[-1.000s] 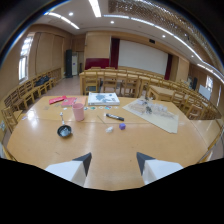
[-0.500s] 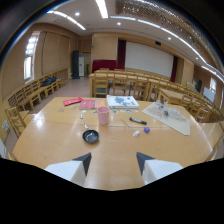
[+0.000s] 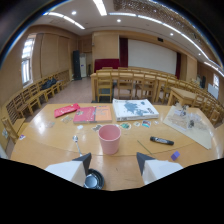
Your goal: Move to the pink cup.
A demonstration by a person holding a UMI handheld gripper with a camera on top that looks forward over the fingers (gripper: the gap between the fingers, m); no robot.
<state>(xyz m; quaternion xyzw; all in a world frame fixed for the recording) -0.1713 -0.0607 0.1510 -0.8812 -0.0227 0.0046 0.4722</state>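
Observation:
A pink cup stands upright on the round wooden table, just ahead of my fingers and in line with the gap between them. My gripper is open, its two pale fingers spread apart with nothing held. A small dark round dish lies on the table low between the fingers, nearer than the cup.
Beyond the cup lie a red book, a pink booklet and a large white book. A black marker and a small purple piece lie to the right. A spoon lies left of the cup. Wooden chairs ring the room.
The view has swung so the pink cup went from left of the fingers to straight ahead, and it has come much closer. The dark dish now lies between the fingers.

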